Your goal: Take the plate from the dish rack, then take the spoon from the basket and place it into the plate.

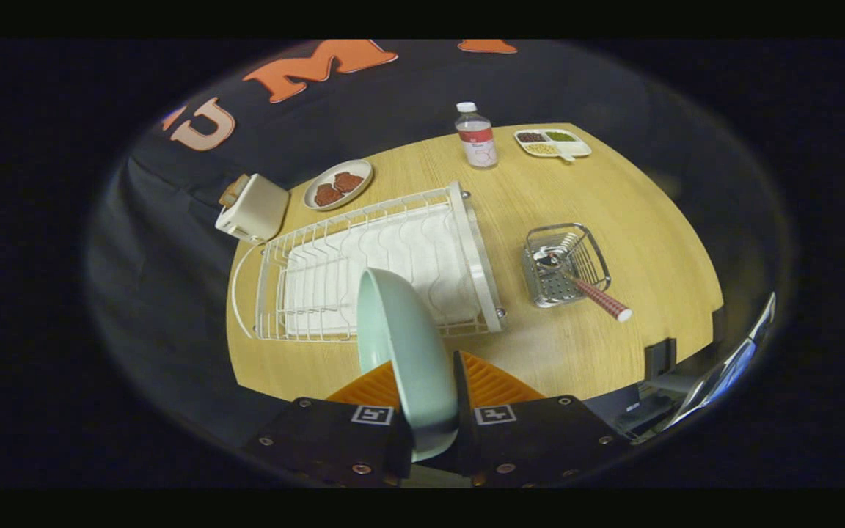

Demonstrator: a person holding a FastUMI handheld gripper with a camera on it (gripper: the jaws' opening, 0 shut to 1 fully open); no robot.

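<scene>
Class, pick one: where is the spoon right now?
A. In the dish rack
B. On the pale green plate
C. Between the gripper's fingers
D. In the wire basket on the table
D. The spoon lies in the basket, handle sticking out, while the hand-held gripper clamps the plate.

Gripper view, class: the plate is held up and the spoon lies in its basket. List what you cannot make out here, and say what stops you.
- Plate: its lower rim is hidden between the fingers of the gripper.
- Dish rack: its near edge is partly covered by the plate.
- Spoon: its bowl blends into the shiny basket, so its outline is unclear.
- Divided tray, beyond the bottle: its contents are too small to identify.
</scene>
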